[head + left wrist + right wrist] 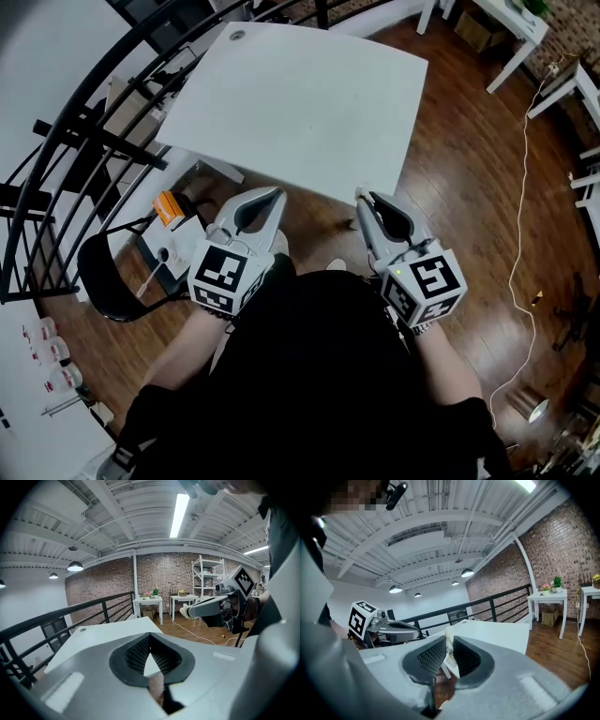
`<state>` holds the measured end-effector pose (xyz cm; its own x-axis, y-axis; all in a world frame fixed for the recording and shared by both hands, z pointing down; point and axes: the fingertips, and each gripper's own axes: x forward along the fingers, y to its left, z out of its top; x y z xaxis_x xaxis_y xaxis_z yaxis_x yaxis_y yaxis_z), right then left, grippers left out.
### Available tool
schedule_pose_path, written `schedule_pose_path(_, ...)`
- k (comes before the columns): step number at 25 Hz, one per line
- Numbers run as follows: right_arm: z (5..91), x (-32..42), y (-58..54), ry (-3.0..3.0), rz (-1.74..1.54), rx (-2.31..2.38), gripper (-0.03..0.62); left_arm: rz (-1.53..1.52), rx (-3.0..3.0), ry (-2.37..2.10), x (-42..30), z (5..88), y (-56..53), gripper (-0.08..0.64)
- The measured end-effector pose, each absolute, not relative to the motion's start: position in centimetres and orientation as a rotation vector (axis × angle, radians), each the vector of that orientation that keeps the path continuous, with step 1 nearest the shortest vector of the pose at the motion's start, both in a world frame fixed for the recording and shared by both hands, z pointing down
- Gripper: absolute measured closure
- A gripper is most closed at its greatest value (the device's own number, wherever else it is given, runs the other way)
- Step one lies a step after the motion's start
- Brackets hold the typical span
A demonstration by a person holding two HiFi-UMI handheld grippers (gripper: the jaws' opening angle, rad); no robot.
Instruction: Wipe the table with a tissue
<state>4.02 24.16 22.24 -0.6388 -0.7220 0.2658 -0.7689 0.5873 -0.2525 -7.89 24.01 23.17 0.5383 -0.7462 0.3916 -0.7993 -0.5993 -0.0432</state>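
Though off table (300, 103) edge, right gripper (366, 199) seemingly pinches tissue (449, 645); left gripper (277, 195) closed.

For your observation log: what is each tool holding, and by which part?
Right tool pinches a white tissue across its middle; left tool holds nothing.

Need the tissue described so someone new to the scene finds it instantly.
Start at the big white table; just off its near edge are two hand-held grippers. The tissue is the small white scrap pinched between the jaws of the right gripper; the left gripper holds nothing.
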Motion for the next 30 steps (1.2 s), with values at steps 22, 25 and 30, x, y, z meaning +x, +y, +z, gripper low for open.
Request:
schedule_pose_path(22,28.6,-3.4,10.5,-2.445,0.591,1.214,0.557,0.628,2.602,-1.099,-12.7,30.3,9.4,0.543)
schedule_pose_path(25,30.7,-4.5,8.7,-2.398,0.633,1.185,0.557,0.661,2.582,-1.044,-13.0,32.3,7.3,0.543)
schedule_pose_path(30,34.5,-6.0,6.8,-2.31,0.704,1.138,0.557,0.702,2.527,-0.943,-13.3,35.4,5.3,0.543)
